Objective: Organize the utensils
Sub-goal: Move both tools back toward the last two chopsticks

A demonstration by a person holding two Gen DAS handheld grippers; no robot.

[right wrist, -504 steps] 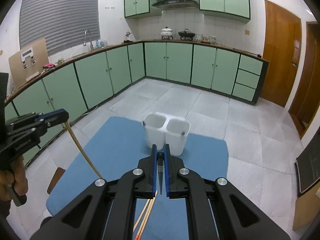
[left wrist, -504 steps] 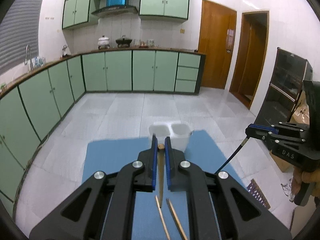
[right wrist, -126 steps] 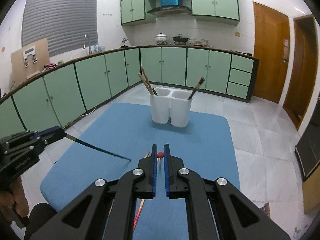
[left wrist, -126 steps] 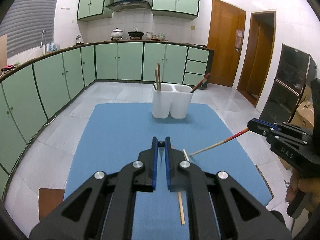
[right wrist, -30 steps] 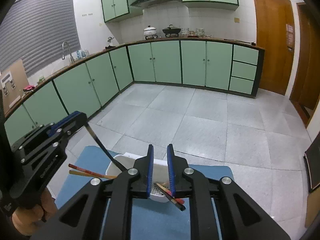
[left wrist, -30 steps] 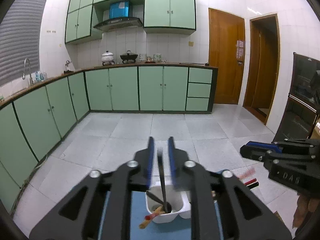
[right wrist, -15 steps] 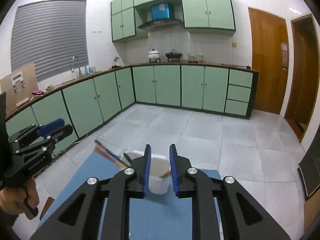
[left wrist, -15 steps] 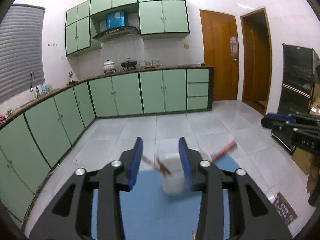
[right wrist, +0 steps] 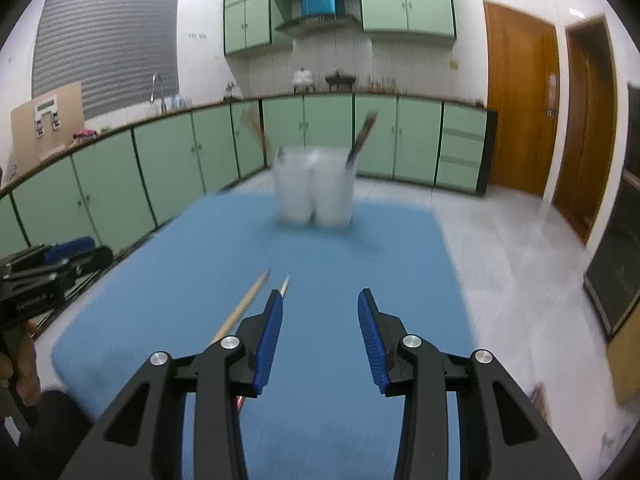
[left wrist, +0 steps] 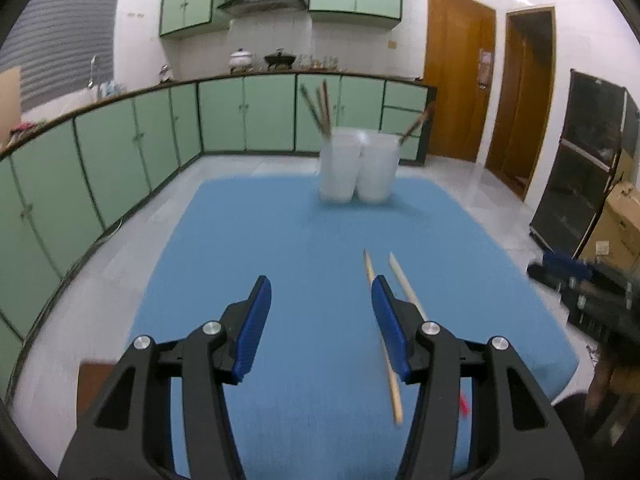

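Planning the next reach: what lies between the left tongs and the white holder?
Only bare blue mat lies between the open left tongs and the white holder, per the left wrist view.

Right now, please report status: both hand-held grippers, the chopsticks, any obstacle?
Left hand-held gripper and right hand-held gripper open, empty, jaws just opened. Two chopsticks lie on blue mat; others stand in white holder. Nothing blocking.

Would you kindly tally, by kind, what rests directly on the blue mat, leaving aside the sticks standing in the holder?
Pale chopsticks lying flat: 2
White twin-cup holder: 1
Total: 3
A red tip, mostly hidden, may be another chopstick; it is not counted.
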